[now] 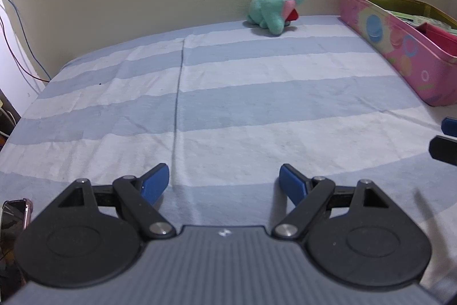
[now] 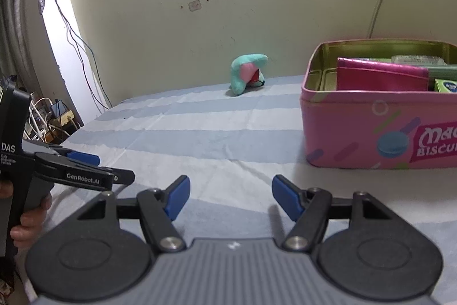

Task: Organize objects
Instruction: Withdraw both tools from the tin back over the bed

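Both views are taken low over the striped sheet (image 1: 257,105), aimed down toward the wall at 12 o'clock. Shared: the teal plush (image 1: 272,12) at 12–1 o'clock and the pink tin (image 2: 380,130) at 2–3 o'clock, seemingly nearer in the right view.

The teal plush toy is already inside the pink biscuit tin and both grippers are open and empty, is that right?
Not quite. The teal plush toy is not in the pink biscuit tin; it lies on the striped sheet by the wall, as the right wrist view shows. Both grippers are open and empty.
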A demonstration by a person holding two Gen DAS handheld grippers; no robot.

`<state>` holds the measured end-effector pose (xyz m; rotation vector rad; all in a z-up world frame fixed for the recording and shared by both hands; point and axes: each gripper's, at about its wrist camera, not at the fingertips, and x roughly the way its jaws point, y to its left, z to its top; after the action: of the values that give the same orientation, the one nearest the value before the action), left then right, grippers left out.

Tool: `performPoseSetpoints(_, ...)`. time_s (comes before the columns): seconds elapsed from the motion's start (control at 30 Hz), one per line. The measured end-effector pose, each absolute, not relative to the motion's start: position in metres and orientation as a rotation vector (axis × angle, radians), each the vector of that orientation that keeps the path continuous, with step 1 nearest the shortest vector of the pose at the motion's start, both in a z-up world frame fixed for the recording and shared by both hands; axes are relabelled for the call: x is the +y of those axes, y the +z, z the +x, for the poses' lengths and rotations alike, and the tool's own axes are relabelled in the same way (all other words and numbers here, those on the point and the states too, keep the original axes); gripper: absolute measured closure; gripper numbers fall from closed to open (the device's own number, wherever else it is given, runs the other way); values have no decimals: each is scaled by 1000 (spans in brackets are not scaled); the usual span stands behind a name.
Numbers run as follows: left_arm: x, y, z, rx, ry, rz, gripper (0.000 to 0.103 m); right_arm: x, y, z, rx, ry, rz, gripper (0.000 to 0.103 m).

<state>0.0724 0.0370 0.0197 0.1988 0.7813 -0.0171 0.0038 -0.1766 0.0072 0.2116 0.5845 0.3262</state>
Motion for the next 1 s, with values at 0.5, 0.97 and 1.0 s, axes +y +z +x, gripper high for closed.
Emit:
performPoseSetpoints(0.5, 49, 19, 78, 778, -3, 192, 17, -178, 5, 7, 603, 325, 223, 34)
performPoseSetpoints(0.97, 64, 18, 83, 780, 5, 163, 12, -165, 5, 15, 627, 340, 179, 34)
performPoseSetpoints(1.0, 66, 18, 84, 779, 6, 162, 12, -163, 5, 16, 631, 343, 175, 34)
